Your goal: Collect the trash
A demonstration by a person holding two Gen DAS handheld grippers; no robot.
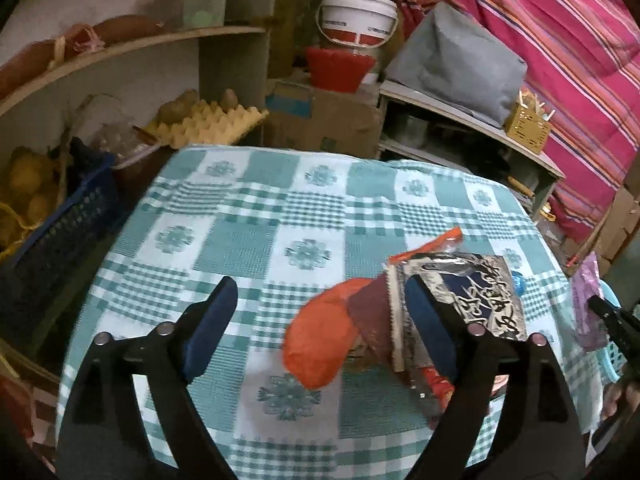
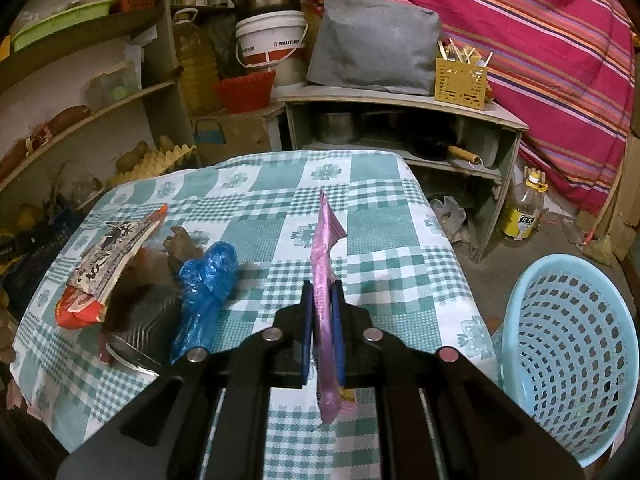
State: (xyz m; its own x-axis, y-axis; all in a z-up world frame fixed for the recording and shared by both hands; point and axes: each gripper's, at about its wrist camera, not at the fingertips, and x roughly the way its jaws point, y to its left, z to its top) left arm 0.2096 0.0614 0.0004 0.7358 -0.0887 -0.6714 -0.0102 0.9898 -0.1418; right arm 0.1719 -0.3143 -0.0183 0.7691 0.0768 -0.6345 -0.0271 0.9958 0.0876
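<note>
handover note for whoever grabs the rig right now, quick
Left hand-held gripper: open, over the snack wrappers on the checked tablecloth, nothing held.
Right hand-held gripper: shut on a pink wrapper, above the table.
Light blue basket: beside the table on the right; no trash visible inside.
Left: drop the pink wrapper in, then the snack wrappers, blue plastic bag and ribbed cup.

Two close wrist views, shared checkered tablecloth [image 1: 248, 216], seemingly angled down.

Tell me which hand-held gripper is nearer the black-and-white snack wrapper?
Left. The left hand-held gripper stands open with the black-and-white snack wrapper against its right finger; the right hand-held gripper, shut on a pink wrapper, sits farther off.
</note>
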